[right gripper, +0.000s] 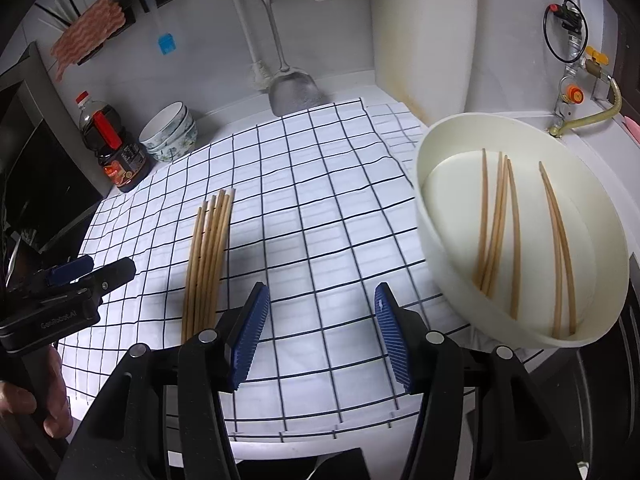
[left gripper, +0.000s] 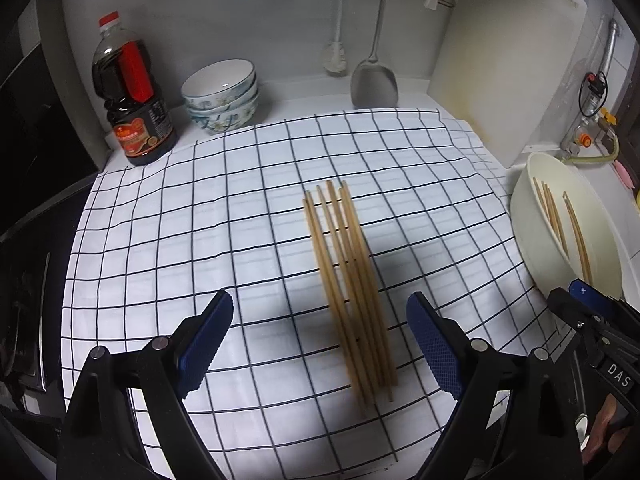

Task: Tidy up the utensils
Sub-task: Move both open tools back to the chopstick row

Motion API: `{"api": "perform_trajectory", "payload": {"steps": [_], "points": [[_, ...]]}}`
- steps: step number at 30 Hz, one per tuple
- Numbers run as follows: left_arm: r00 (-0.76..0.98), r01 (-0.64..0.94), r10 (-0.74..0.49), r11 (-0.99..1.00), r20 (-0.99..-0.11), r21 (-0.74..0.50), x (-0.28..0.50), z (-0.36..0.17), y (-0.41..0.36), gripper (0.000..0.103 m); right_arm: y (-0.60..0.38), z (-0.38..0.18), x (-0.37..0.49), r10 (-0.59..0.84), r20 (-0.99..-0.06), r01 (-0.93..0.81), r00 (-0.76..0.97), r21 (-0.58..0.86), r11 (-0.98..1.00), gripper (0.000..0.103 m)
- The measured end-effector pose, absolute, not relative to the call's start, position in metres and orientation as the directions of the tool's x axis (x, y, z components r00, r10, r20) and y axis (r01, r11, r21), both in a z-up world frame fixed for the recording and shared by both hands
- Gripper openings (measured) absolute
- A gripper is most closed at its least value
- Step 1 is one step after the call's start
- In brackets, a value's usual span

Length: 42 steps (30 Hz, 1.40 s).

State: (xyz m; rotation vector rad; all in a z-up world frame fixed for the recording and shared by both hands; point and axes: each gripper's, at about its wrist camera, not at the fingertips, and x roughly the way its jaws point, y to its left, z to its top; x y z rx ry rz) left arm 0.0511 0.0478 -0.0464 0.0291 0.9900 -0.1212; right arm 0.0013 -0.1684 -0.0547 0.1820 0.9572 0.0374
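Behind bowl rim (left gripper: pixel 520 216), chopsticks (left gripper: pixel 560 220) half-hidden.

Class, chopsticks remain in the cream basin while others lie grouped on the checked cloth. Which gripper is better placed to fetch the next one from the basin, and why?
Right. The right gripper is open beside the basin, whose chopsticks lie just ahead. The left gripper hovers open over the grouped chopsticks, farther away.

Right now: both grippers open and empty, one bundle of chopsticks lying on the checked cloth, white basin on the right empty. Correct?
Not quite: the white basin is not empty. The right wrist view shows several chopsticks in the basin. The rest holds: left gripper and right gripper are open with nothing between the fingers, and the chopstick bundle lies on the checked cloth.
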Motion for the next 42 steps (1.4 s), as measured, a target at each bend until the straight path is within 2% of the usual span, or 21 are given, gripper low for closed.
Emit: {"api": "perform_trajectory", "payload": {"steps": [22, 42], "points": [[0.503, 0.065, -0.037, 0.998, -0.863, -0.005, 0.054, -0.098, 0.083, 0.087, -0.108, -0.112, 0.035, 0.176, -0.841, -0.052, 0.511, 0.174, 0.983, 0.053], [0.522, -0.003, -0.015, 1.0, -0.853, -0.02, 0.077, -0.109, 0.107, 0.087, -0.069, -0.146, 0.08, 0.152, -0.875, -0.083, 0.459, 0.128, 0.988, 0.053]]}}
